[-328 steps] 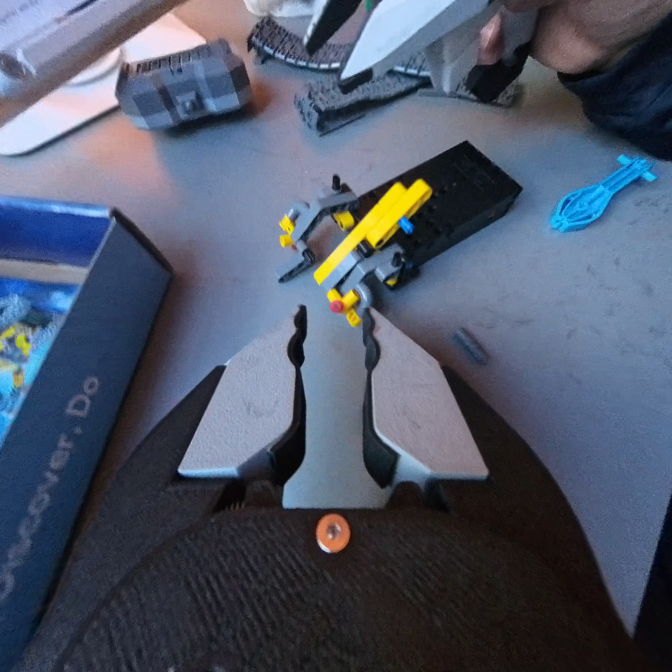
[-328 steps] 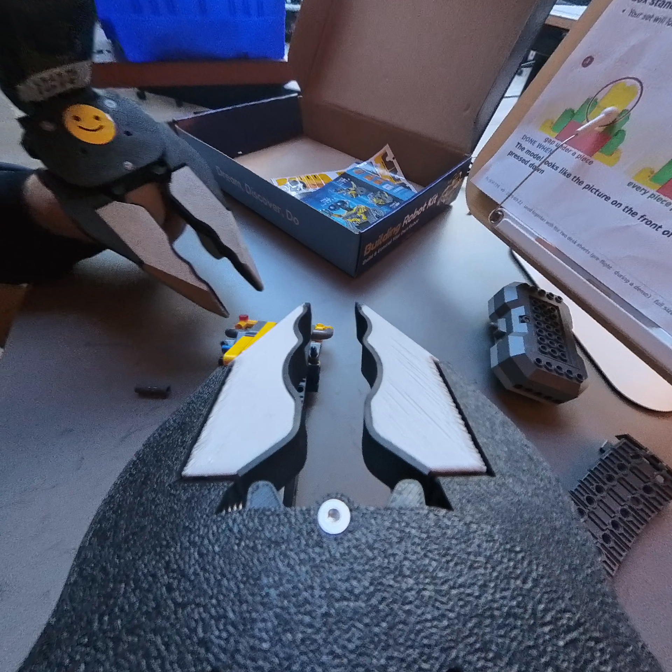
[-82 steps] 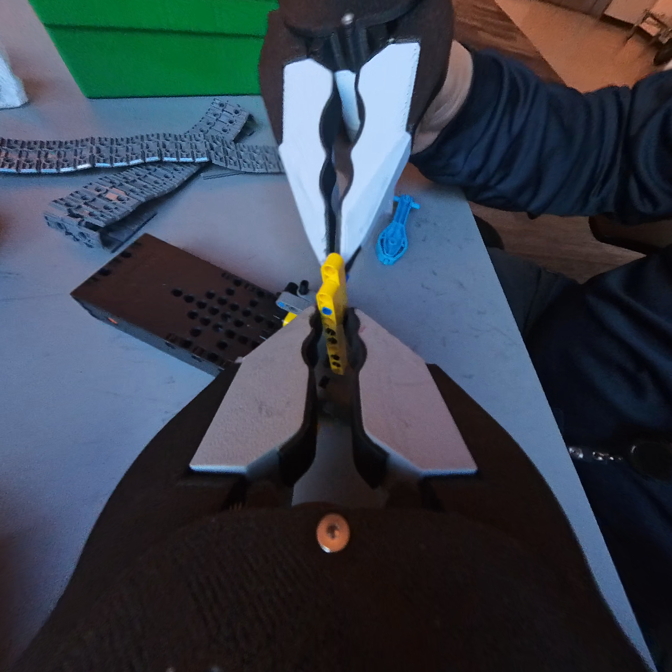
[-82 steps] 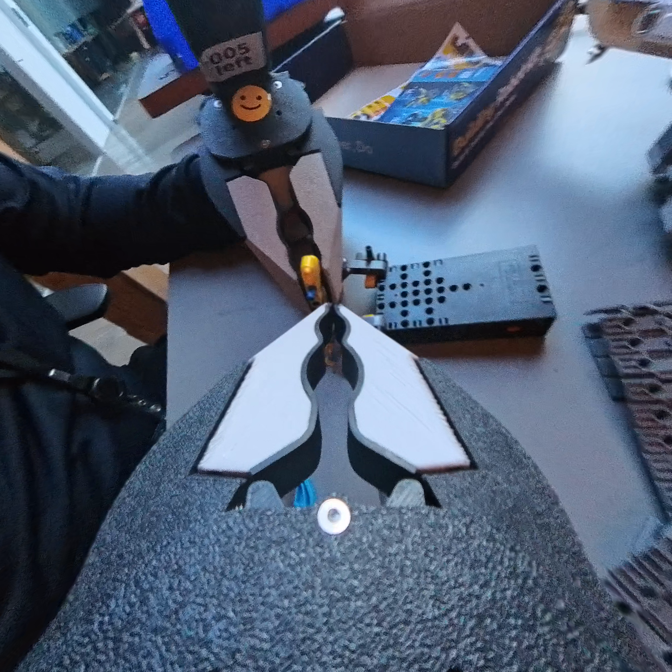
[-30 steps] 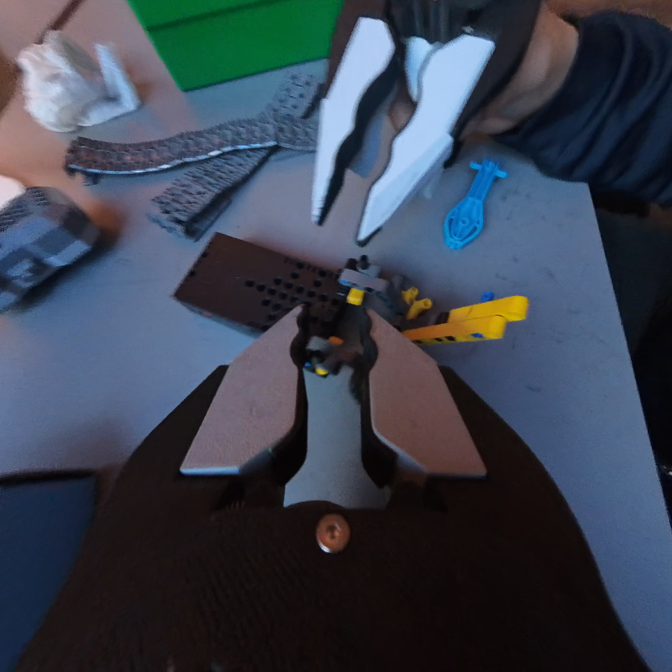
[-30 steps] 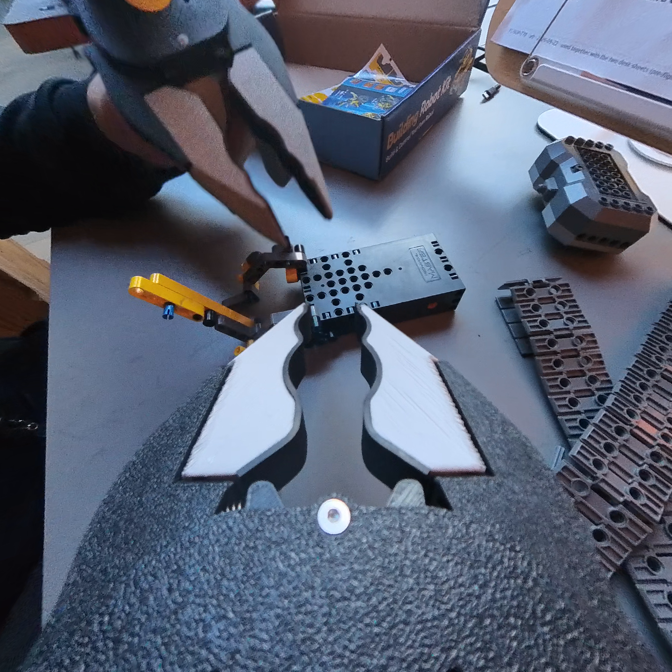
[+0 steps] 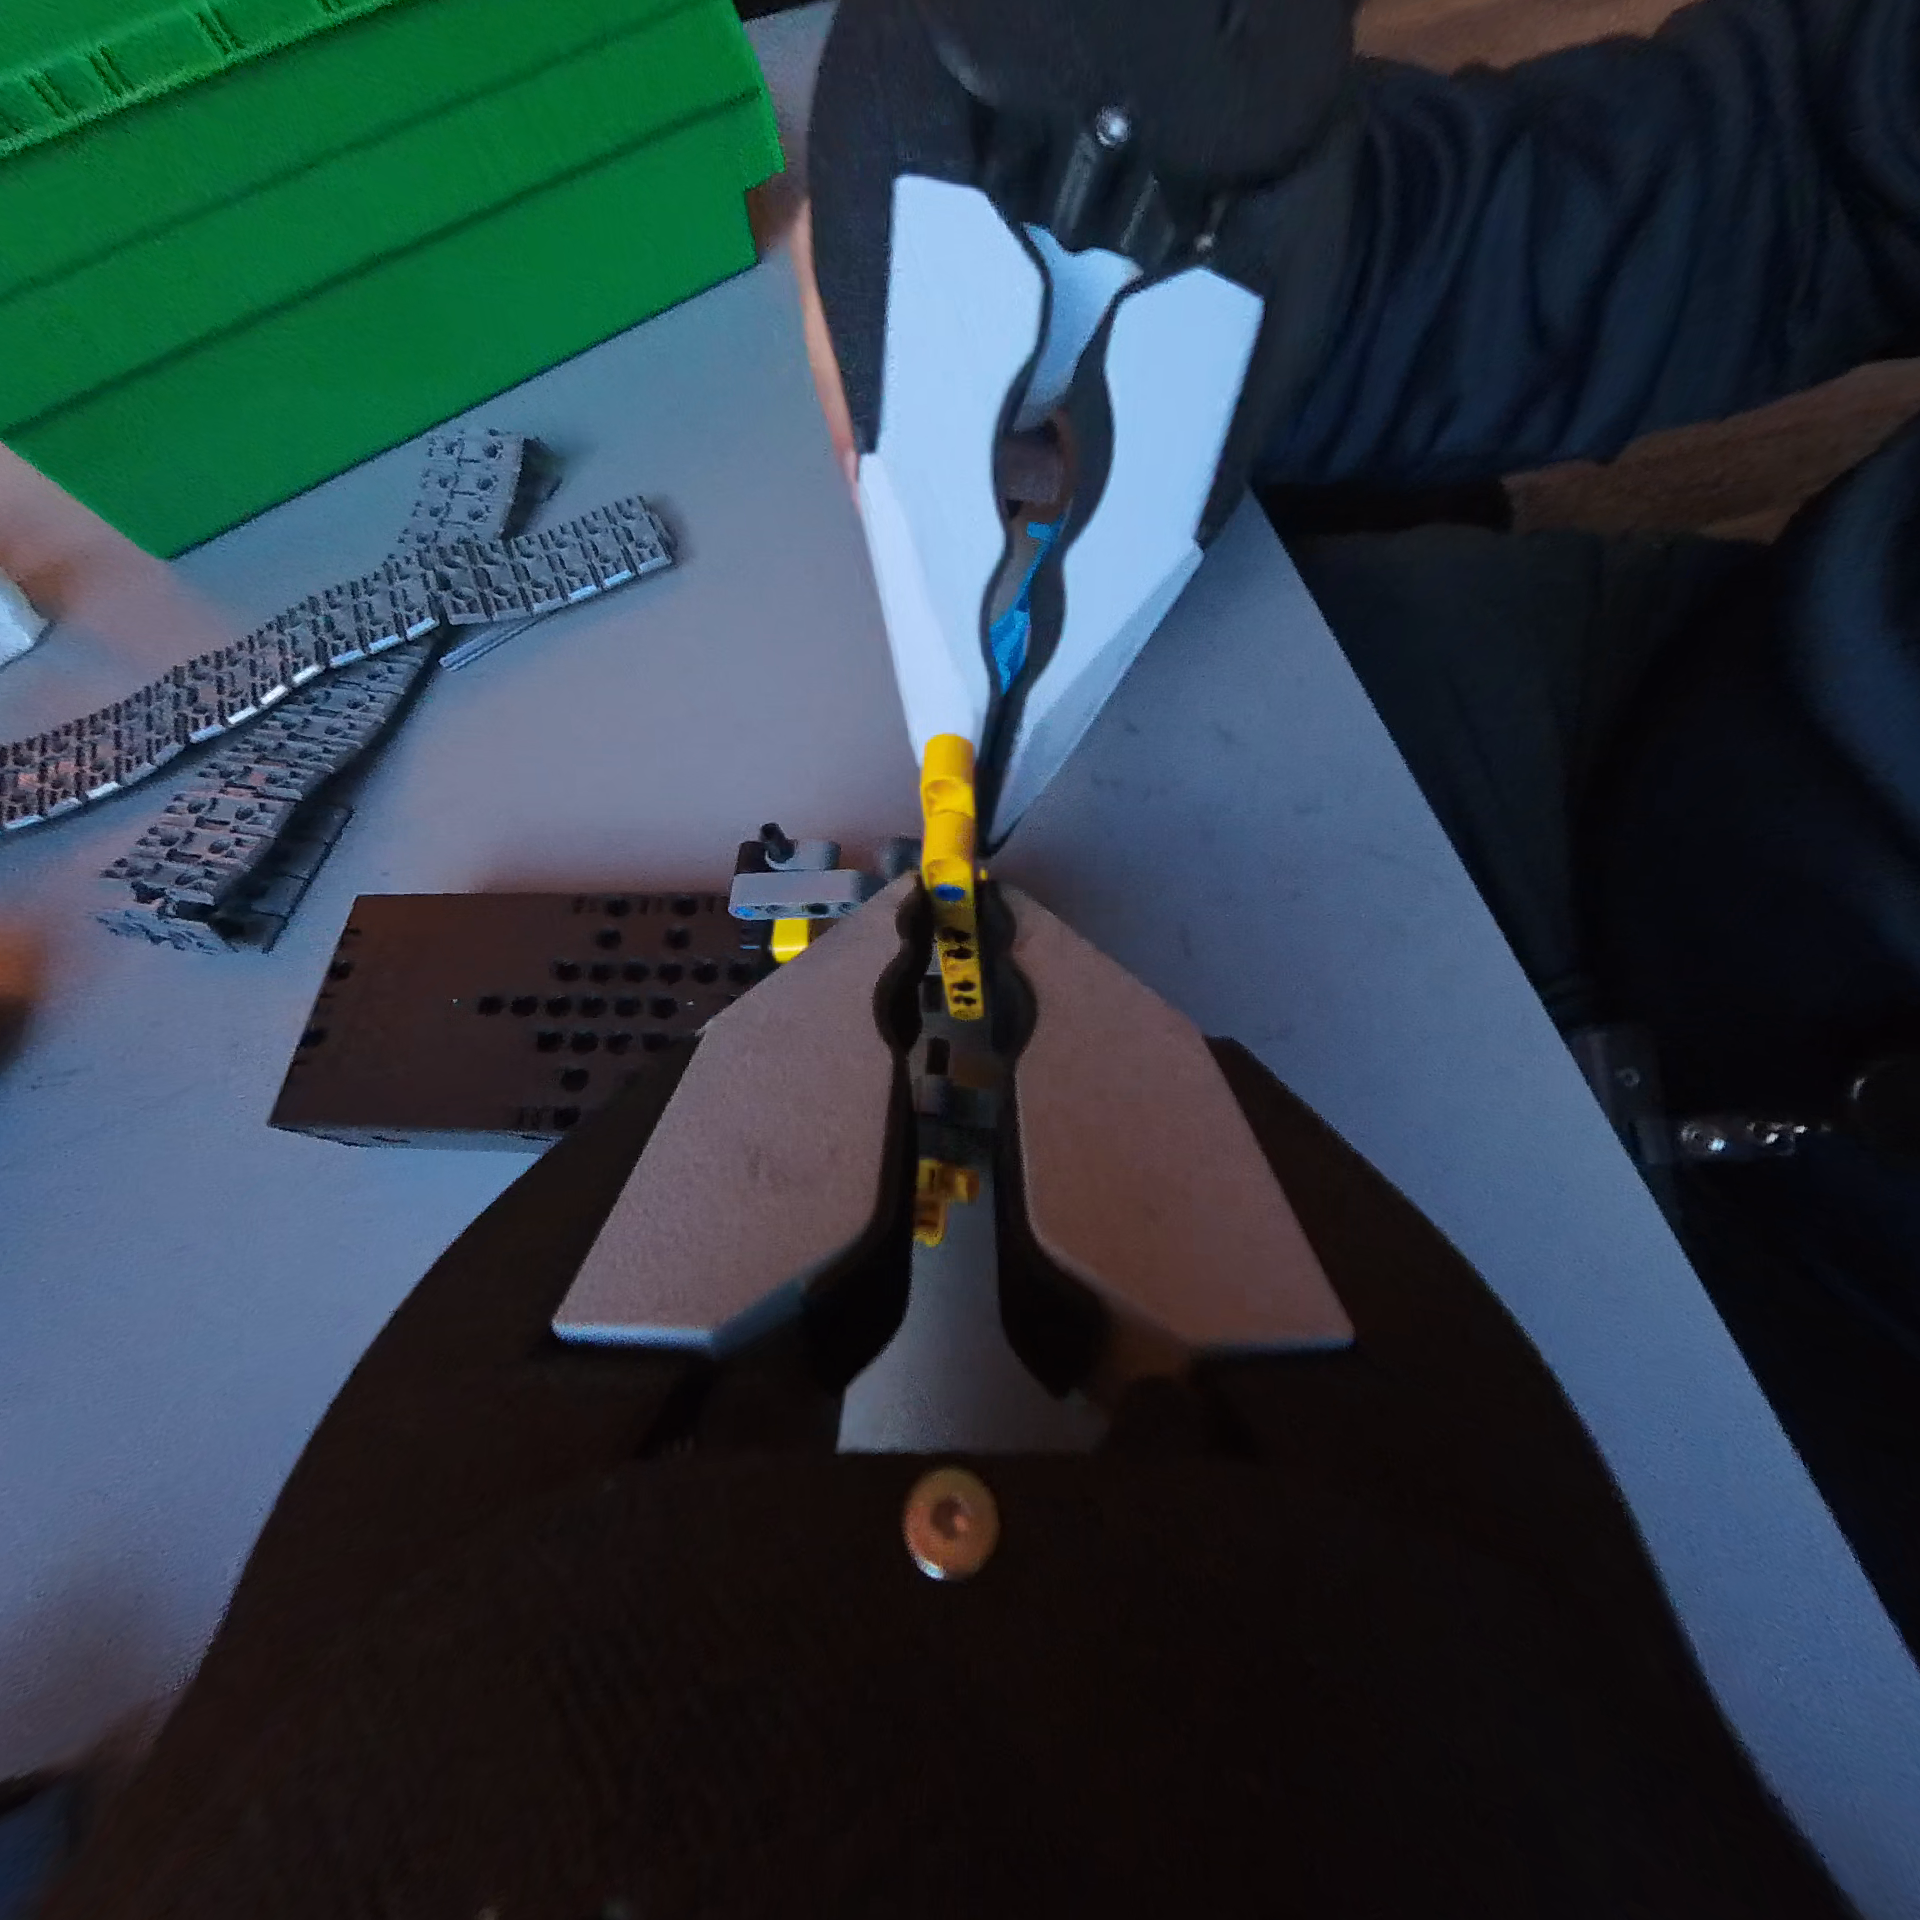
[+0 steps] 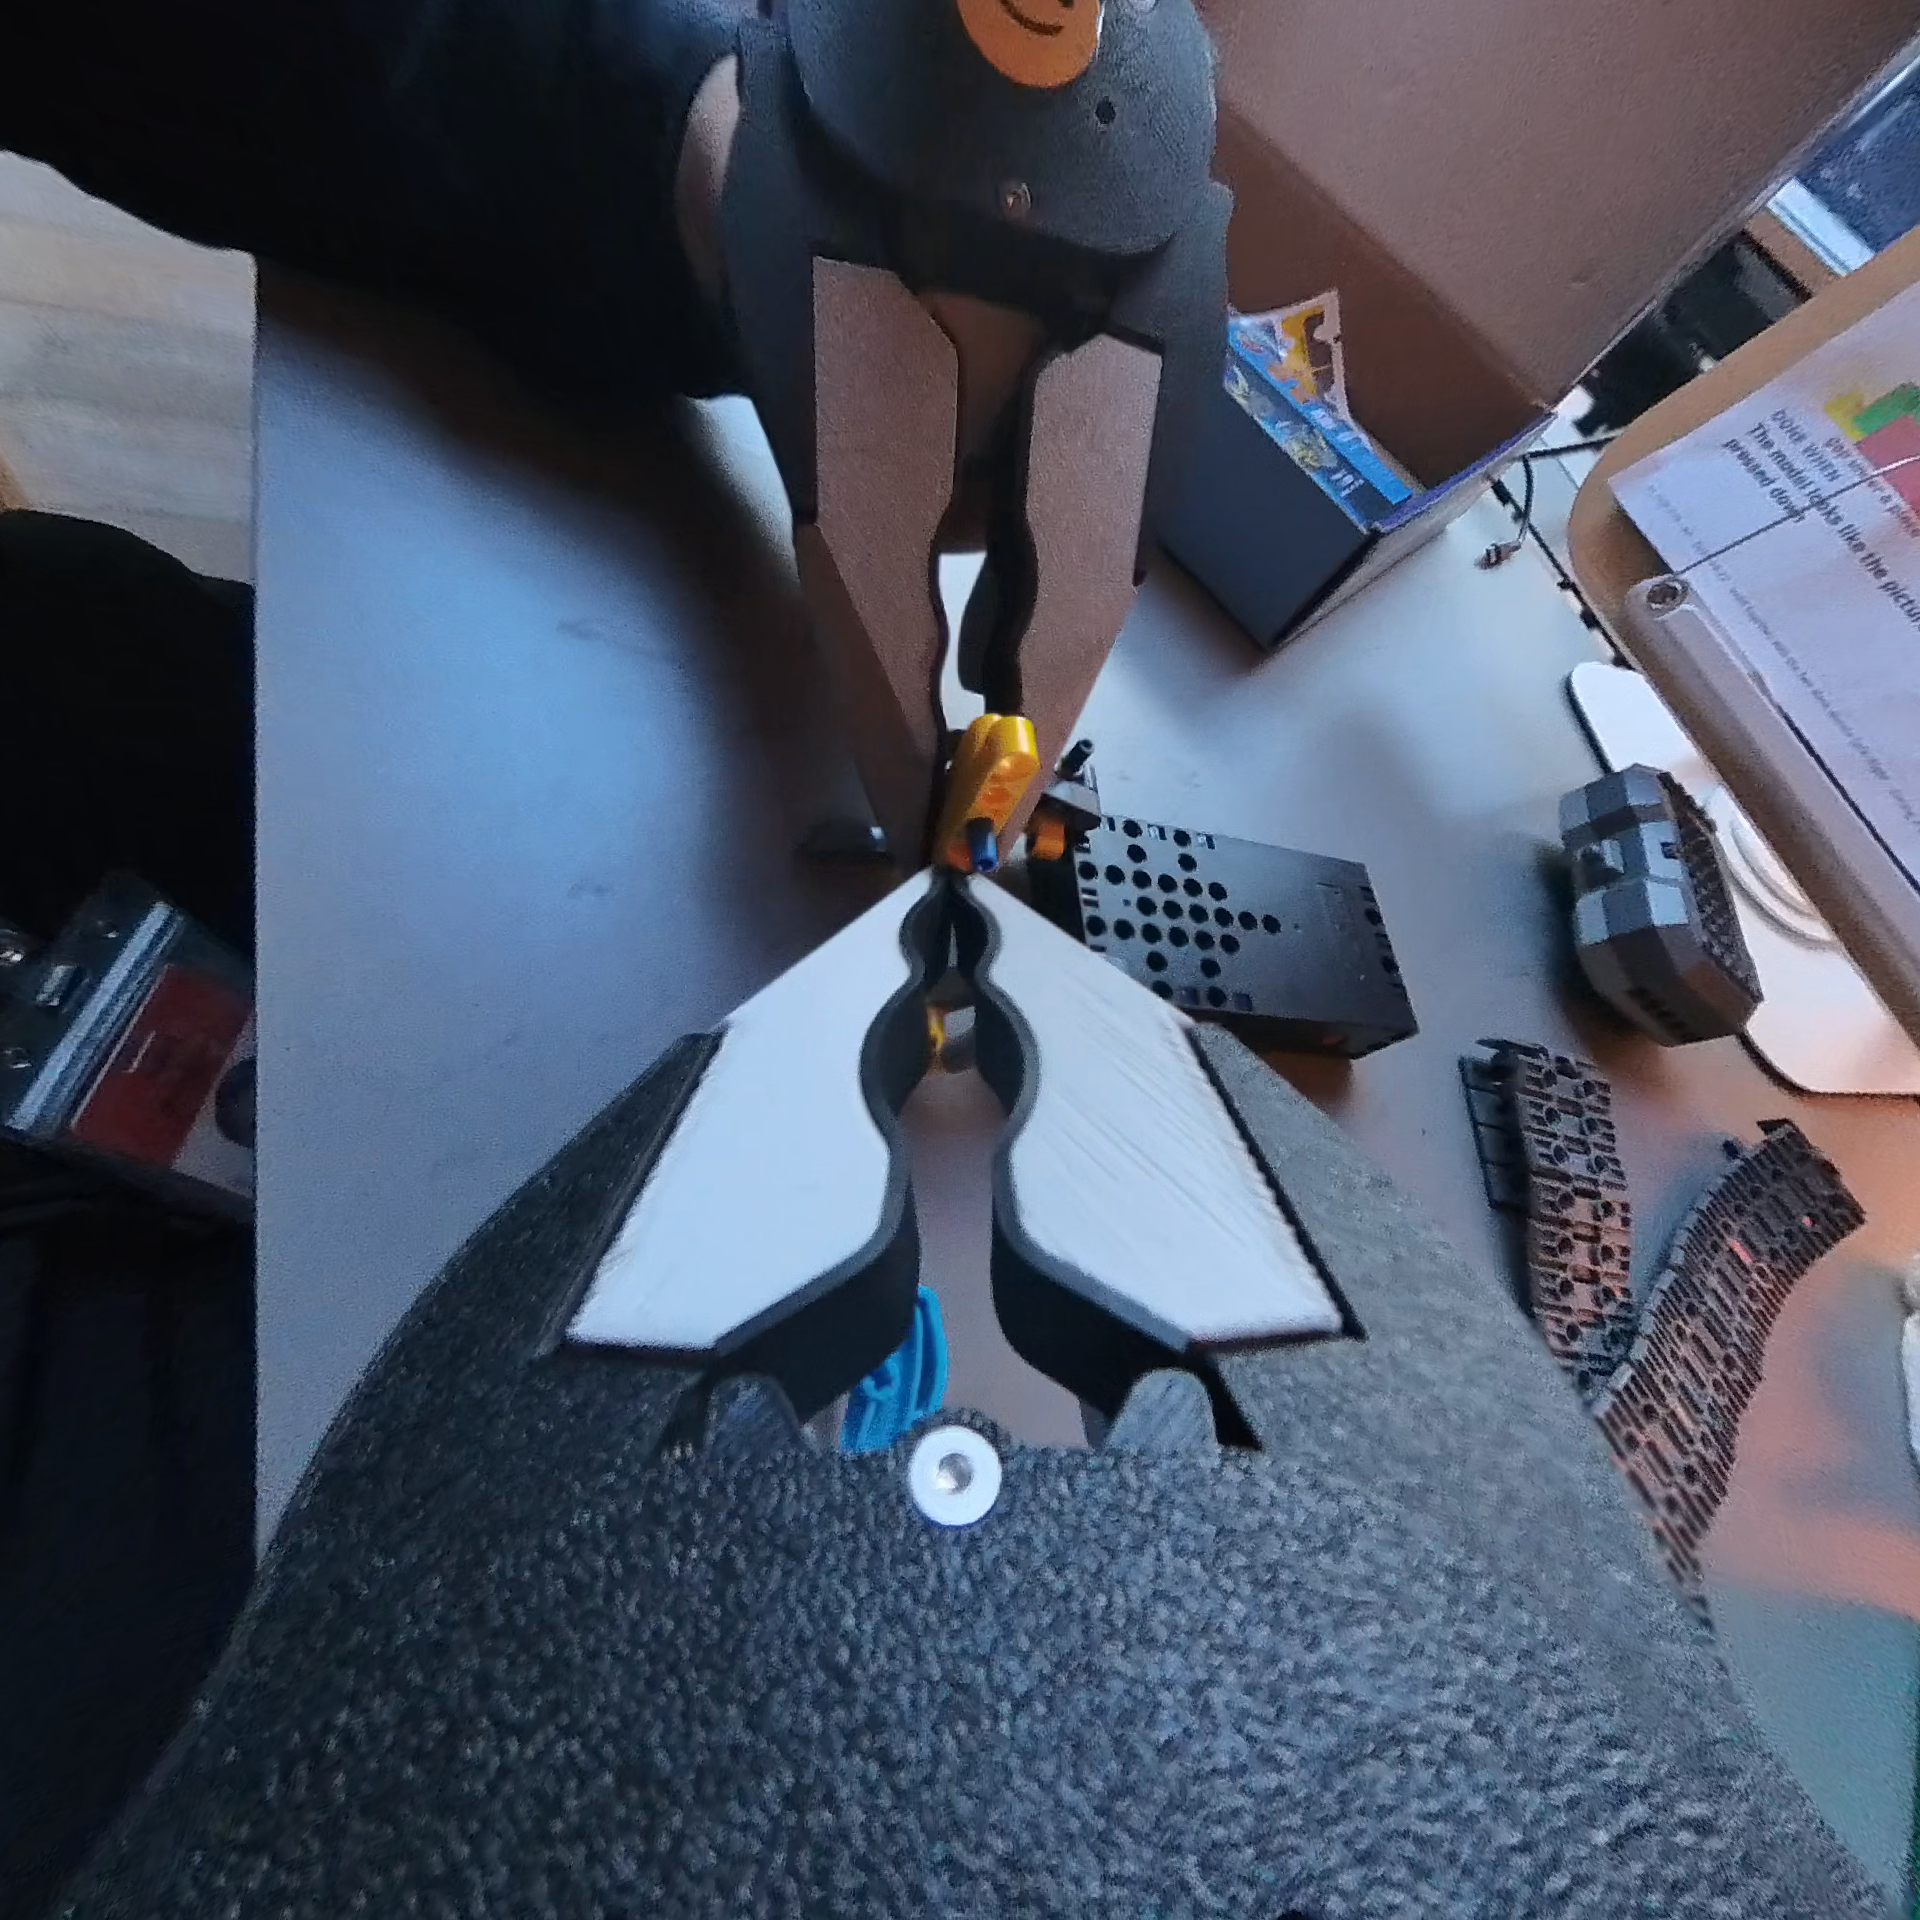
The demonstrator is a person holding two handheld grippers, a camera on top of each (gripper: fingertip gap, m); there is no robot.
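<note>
Yellow beam [image 7: 952, 883], clamped between both tools

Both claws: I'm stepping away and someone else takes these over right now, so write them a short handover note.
Left claw: shut on the yellow beam of the small brick assembly, held upright above the table.
Right claw: shut, tips meeting the same yellow beam from the opposite side.
Black perforated box: flat on the table, right beside the beam; the grey and yellow pieces at its end look linked to the beam.
Loose: track strips, grey block, blue tool under the right claw.
Done: both claws grip the beam. Left: unclear from here.
</note>
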